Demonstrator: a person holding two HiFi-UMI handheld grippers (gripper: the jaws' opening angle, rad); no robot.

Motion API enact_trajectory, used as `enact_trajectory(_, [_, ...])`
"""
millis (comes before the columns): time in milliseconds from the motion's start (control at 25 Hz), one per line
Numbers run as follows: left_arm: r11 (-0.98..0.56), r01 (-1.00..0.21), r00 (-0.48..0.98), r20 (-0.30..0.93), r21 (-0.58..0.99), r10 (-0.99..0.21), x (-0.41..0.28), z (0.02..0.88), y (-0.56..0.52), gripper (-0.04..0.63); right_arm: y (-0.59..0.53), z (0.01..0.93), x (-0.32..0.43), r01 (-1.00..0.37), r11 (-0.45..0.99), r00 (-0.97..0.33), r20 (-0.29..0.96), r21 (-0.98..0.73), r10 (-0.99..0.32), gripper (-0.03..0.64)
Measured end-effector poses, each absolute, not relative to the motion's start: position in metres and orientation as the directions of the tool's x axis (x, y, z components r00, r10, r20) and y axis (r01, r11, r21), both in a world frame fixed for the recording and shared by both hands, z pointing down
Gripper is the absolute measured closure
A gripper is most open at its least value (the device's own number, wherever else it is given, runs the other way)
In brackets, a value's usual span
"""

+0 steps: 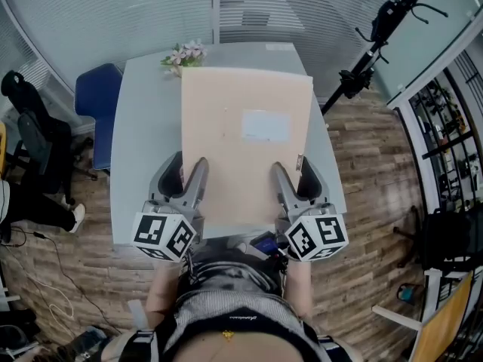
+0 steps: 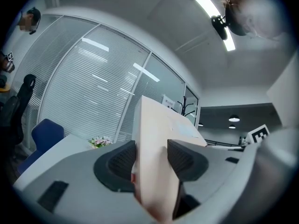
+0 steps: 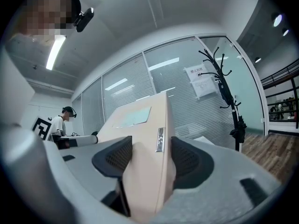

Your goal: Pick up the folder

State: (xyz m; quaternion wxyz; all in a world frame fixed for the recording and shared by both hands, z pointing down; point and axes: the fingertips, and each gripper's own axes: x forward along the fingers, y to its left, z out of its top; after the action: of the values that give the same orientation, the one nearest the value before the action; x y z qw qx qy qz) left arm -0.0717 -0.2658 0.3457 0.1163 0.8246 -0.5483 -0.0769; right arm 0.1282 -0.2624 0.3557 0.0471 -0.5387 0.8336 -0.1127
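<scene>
Beige folder (image 1: 245, 138) held above the grey table (image 1: 143, 127), far-left corner near the flowers (image 1: 185, 53). Left gripper (image 1: 190, 169) and right gripper (image 1: 293, 170), both level, each clamp the folder's near edge.

left gripper (image 1: 190, 163) and right gripper (image 1: 292, 164): grey, with black ribbed pads (image 2: 122, 158) and black-and-white marker cubes (image 1: 164, 236).

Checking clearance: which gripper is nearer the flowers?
Left. The left gripper clamps the folder at its near-left edge, flowers straight beyond it; the right gripper clamps the opposite side.

Pale grey table (image 1: 143, 127); pink flower bunch (image 1: 185, 53) at far edge
</scene>
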Motion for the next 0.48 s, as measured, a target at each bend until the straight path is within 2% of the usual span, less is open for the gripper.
enact_trajectory(480, [-0.362,-0.889,0.377,0.000,0.280,-0.926,-0.0707,0.3363,-0.2631,0.386,-0.2617,0.3485,0.1289,-0.890,0.399,-0.415,0.027,-0.219,-0.910,0.362])
